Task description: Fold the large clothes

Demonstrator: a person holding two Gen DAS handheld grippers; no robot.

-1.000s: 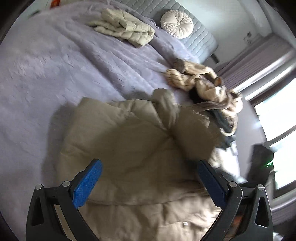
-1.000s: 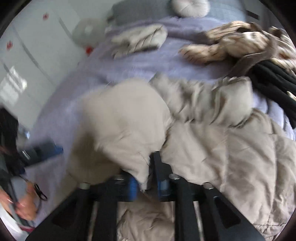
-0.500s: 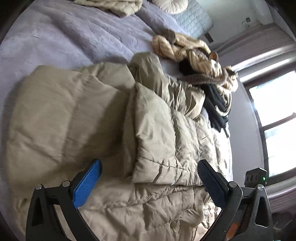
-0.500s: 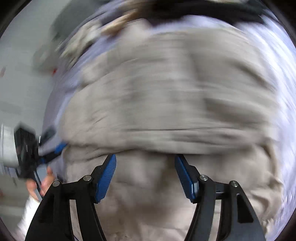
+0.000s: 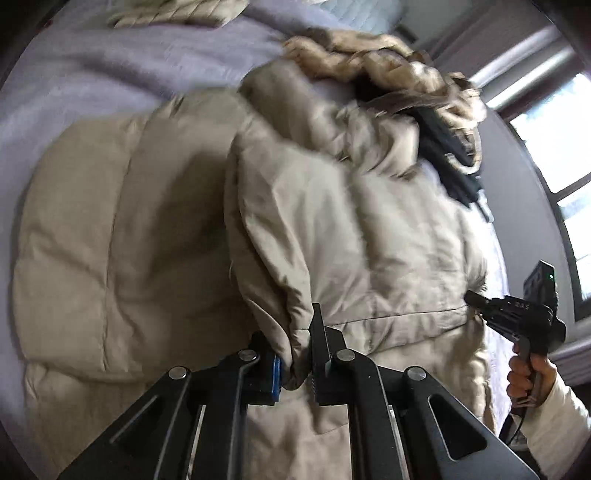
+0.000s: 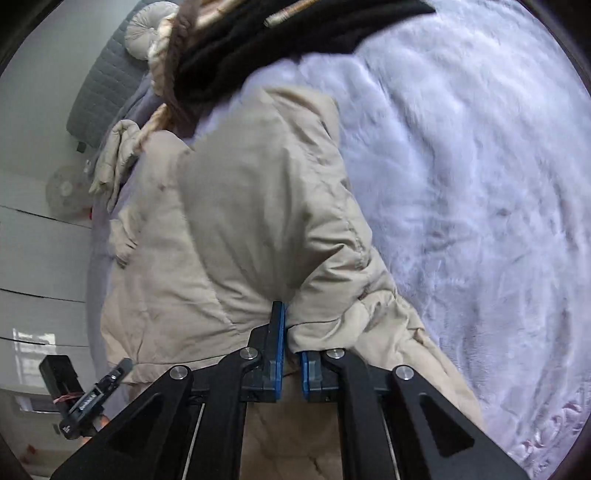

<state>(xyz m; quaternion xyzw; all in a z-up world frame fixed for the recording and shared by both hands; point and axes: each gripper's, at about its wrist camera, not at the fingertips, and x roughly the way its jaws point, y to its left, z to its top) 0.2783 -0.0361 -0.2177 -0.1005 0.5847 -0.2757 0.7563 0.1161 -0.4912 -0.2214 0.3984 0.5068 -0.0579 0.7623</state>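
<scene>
A large beige puffer coat [image 5: 122,236] lies spread on a lilac fleece bed cover [image 5: 92,77]. My left gripper [image 5: 295,354] is shut on the edge of a folded-over flap of the coat. My right gripper [image 6: 291,350] is shut on another beige fold of the same coat [image 6: 229,221]. In the left wrist view the right gripper [image 5: 517,317] shows at the coat's right edge, held by a hand. In the right wrist view the left gripper [image 6: 88,398] shows at the lower left.
A heap of cream fur and black clothes [image 5: 424,96] lies past the coat, also at the top of the right wrist view [image 6: 240,48]. A folded cream garment [image 5: 173,11] lies far up the bed. A round cushion [image 6: 144,22] leans on the grey headboard. Bare bed cover [image 6: 480,184] stretches to the right.
Both grippers were open half a second ago and are now shut on coat fabric. The right gripper had let go of its earlier fold. The coat flap has lifted.
</scene>
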